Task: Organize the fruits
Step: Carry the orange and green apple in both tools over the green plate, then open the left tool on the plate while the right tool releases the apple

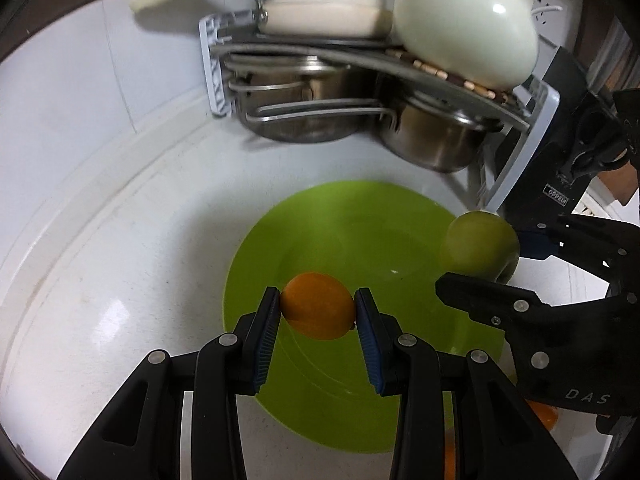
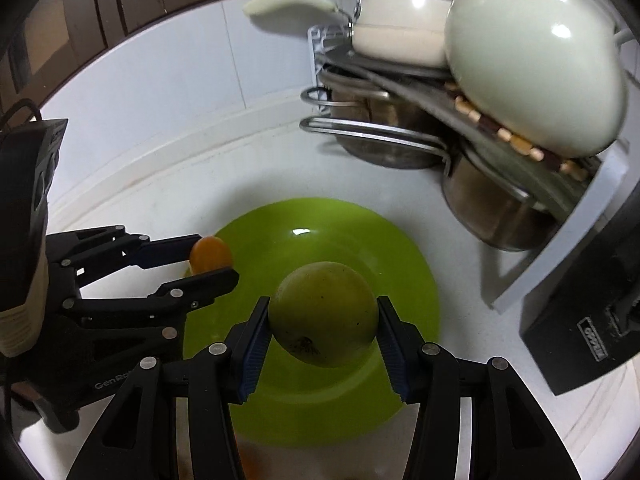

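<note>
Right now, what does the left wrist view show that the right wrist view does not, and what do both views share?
Only the left wrist view shows the left hand-held gripper from behind, its blue pads clamping the small round orange fruit.

Only the right wrist view shows the dark marks on the underside of the large round green fruit, and brown cabinet doors.

Both show the lime-green plastic plate, both fruits held above it, and the rack of steel pots.

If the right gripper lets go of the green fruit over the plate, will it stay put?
Probably not at once. The green fruit is round and smooth, so it may roll. The plate looks shallow and glossy, offering little to stop it. It looks firm, unlikely to squash.
</note>
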{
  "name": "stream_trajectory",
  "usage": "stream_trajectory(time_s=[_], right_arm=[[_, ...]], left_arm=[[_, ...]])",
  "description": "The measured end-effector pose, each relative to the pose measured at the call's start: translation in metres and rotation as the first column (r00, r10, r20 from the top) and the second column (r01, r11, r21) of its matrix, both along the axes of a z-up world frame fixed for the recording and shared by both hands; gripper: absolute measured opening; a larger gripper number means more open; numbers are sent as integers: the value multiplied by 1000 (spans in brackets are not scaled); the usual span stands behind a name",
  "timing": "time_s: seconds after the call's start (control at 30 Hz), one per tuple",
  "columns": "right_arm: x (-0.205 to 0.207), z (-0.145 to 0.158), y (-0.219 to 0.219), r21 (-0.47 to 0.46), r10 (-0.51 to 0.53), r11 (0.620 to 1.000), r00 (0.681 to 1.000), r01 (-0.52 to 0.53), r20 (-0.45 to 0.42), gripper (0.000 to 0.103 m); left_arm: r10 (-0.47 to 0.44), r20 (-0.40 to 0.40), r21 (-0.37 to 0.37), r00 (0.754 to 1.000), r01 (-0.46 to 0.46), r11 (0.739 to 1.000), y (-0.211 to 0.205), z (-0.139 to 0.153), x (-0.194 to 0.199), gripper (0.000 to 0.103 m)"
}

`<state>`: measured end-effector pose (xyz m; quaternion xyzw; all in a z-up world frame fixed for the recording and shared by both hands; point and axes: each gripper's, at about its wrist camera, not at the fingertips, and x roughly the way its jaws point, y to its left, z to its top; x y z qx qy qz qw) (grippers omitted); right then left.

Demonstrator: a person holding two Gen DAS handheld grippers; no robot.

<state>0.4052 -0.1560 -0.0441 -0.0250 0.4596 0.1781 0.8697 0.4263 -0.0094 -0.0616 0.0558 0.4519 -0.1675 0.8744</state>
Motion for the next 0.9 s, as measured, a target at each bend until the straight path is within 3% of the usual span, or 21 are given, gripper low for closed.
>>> stream_trajectory(time_s=[0.47,0.63,0.9], right_arm=[[5,-22,3,-14,4,1000,999,-4,-47,52],[0,-14,3,-11,6,1000,1000,-6,-11,61],[-19,8,-3,-6,-13,1000,999,14,43,62]], left_arm=[[2,-27,16,1000,-2,1000,3,-14,7,40],[7,-8,1,1000,-7,1000,6,-6,1,48],[11,44,-2,999,-11,1000,8,19,-25,59]])
